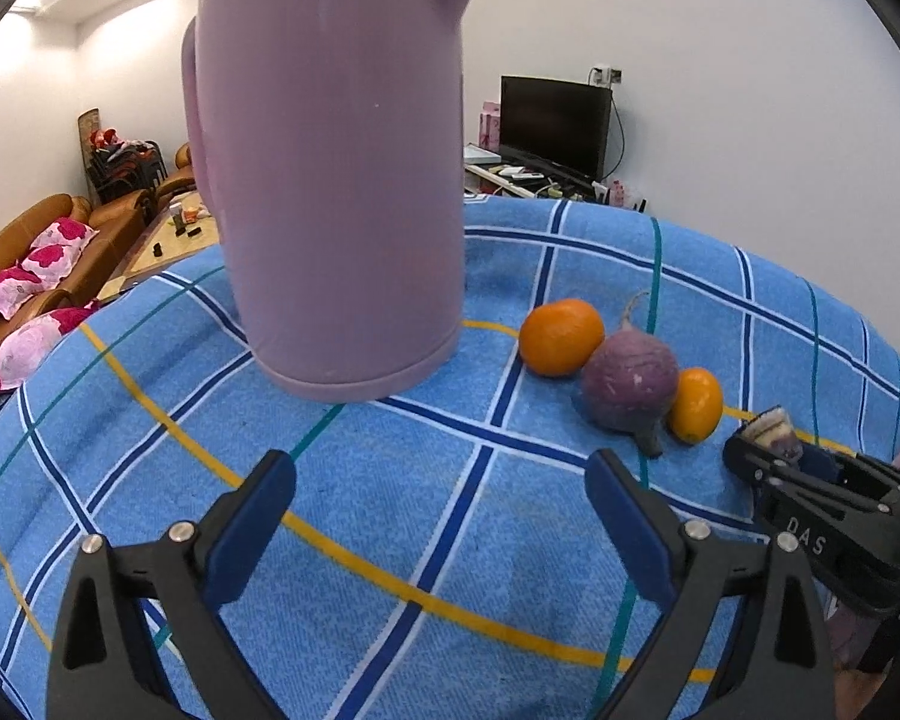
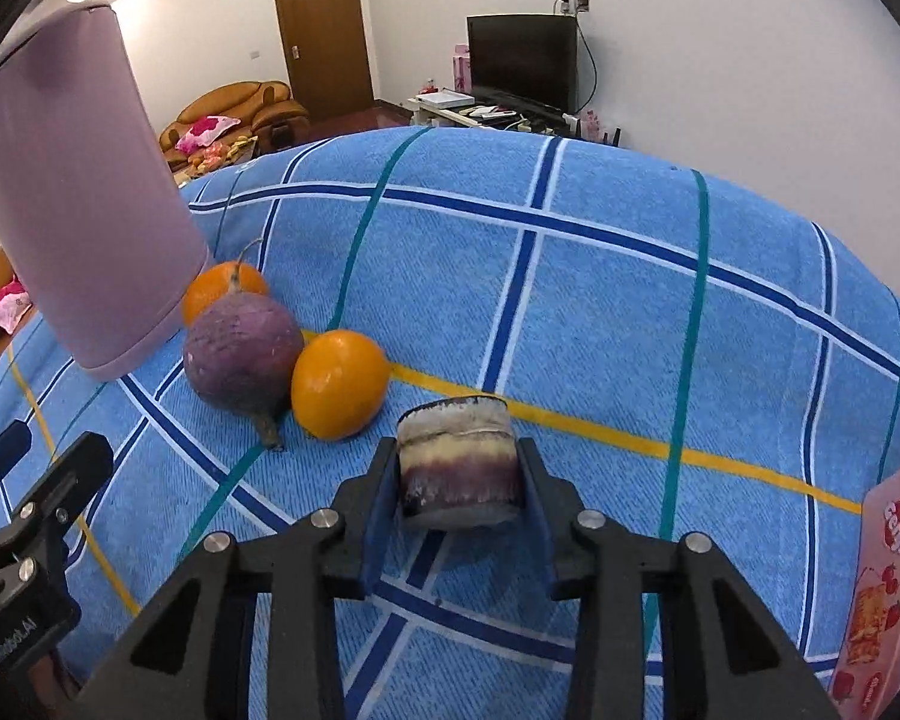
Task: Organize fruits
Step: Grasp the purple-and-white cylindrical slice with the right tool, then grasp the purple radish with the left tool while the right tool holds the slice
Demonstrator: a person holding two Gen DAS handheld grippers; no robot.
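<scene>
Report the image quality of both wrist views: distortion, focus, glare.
Left wrist view: strong fisheye bend, dark vignette corners, checked cloth sharp, kettle looming, ceiling lights blown out. Right wrist view: same barrel bend, layered cake piece crisp, soft shadow beneath, glare only on the orange.

The cloth (image 2: 600, 312) was woven and matt, the jug (image 1: 330, 180) smooth plastic, the oranges (image 2: 339, 384) glossy, the beet (image 2: 240, 354) dull and rough.

The tall mauve plastic kettle (image 2: 84, 192) is cut by the right wrist view's left edge; the pink printed carton (image 2: 882, 588) runs off its right edge.
</scene>
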